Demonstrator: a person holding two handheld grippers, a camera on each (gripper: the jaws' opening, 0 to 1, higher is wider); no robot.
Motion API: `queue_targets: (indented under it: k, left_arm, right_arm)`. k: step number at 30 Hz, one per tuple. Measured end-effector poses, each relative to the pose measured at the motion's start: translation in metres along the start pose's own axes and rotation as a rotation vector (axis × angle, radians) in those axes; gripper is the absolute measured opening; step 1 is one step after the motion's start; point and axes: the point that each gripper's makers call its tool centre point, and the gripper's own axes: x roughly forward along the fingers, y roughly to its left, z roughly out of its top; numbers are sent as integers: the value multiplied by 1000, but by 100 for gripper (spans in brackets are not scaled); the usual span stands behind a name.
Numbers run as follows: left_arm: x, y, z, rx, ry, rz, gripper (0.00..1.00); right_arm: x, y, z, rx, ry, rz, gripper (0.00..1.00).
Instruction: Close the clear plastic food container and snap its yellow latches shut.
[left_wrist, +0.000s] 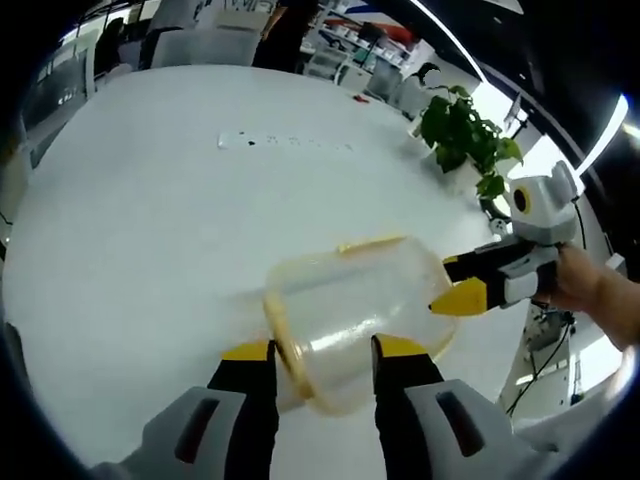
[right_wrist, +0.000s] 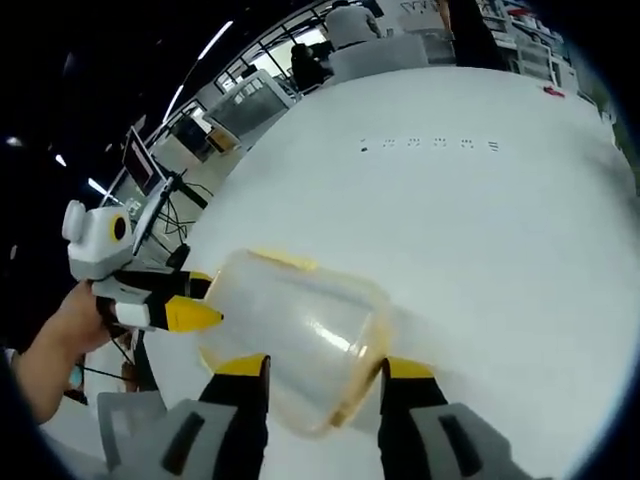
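- The clear plastic food container (left_wrist: 345, 320) lies on its side on the white desk (left_wrist: 150, 200), close to the desk's near edge, held between the two claws.
- In the left gripper view, the left claw (left_wrist: 322, 352) is spread, its yellow-tipped jaws on either side of the container's yellow-rimmed end.
- The right claw (left_wrist: 462, 285) meets the container's opposite end; whether it pinches cannot be told there.
- In the right gripper view, the right claw (right_wrist: 325, 368) stands spread around the container (right_wrist: 295, 335), and the left claw (right_wrist: 190, 300) touches its far end.
- A potted plant (left_wrist: 462, 135) stands beyond the desk's far edge.
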Motion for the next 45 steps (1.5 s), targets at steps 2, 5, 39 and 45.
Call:
queue_targets:
  k: [2,5,39,45]
  left_arm:
    - [1,0,1,-6,2,-9,36]
    - [-1,2,2,73,13,20,38]
    - [-14,-36,20,684,138,-58,41]
    - [-15,-33,24,765,145,-59,38]
  right_arm:
    - [-1,0,-1,-10,8,-1,45]
    - [-4,-3,-2,32,14,5,47]
    - [-22,5,8,-675,263,-18,39]
    - [-20,9,8,-738,270,0,38]
